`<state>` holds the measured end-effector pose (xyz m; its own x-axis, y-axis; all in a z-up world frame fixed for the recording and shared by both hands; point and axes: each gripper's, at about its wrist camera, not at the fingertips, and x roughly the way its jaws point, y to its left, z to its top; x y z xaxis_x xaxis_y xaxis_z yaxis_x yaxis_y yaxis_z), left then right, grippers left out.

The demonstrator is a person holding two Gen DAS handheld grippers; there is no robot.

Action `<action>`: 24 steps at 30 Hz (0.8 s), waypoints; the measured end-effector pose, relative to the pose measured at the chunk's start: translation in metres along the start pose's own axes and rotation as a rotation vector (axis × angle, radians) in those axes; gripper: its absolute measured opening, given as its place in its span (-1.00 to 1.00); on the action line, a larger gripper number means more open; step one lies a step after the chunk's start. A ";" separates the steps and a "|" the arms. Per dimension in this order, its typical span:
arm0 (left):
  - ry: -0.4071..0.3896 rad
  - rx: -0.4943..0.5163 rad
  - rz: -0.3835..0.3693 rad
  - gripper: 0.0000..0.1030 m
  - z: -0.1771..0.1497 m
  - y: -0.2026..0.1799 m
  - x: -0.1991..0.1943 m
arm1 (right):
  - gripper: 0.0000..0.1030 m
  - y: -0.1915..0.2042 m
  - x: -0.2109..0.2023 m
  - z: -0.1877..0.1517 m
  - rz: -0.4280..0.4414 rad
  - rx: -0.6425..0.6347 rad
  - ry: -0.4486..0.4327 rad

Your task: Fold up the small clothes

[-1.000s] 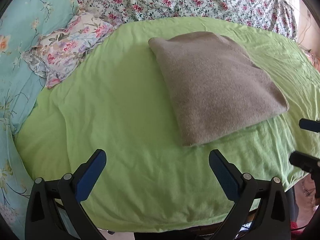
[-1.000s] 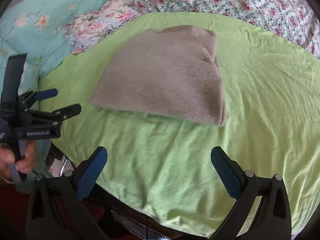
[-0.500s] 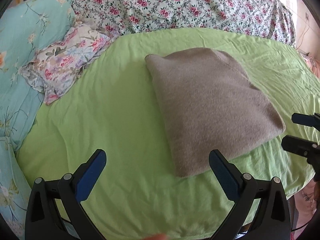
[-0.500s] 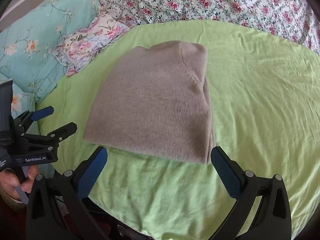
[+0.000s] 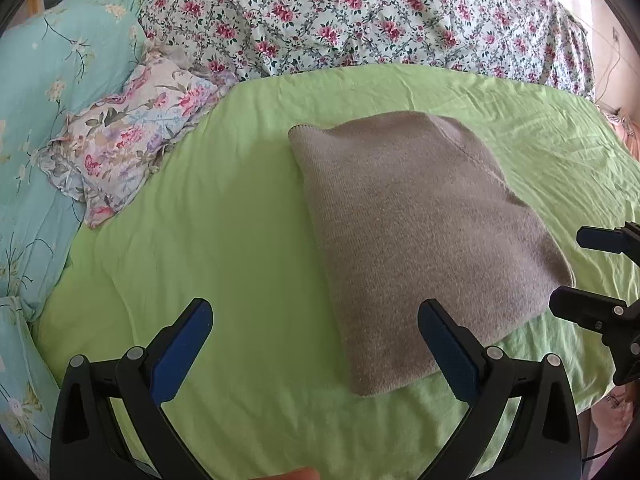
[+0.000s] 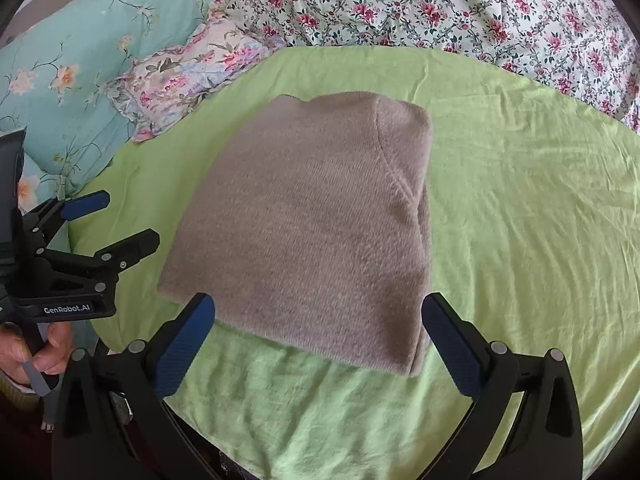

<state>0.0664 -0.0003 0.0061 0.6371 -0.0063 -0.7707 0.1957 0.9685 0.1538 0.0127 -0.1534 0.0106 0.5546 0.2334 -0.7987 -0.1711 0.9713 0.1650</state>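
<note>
Both tongs point(image 5: 314, 346) point(image 6: 318, 340) wide apart, empty.

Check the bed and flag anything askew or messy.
Nothing stands out. The grey sweater lies folded flat on the green sheet, which is only lightly wrinkled. Both grippers, left and right, are open and empty.

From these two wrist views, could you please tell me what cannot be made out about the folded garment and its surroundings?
- Grey knit garment: its inner layers and underside are hidden by its own top fold in both views, so its type is unclear.
- Near edge of the green sheet: covered by the left gripper in the left wrist view.
- Right gripper: cut off by the right edge there.
- Hand: partly cut off by the right wrist view's left edge.
</note>
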 end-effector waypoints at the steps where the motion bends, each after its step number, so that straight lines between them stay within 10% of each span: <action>1: 0.000 -0.001 -0.001 0.99 0.001 0.000 0.000 | 1.00 0.000 0.000 0.001 0.000 -0.001 -0.001; 24: -0.012 0.010 -0.003 0.99 -0.003 -0.004 0.002 | 1.00 0.003 0.008 -0.002 -0.011 -0.003 0.017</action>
<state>0.0643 -0.0038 0.0024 0.6457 -0.0123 -0.7635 0.2049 0.9660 0.1577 0.0150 -0.1484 0.0031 0.5428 0.2222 -0.8100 -0.1678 0.9736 0.1546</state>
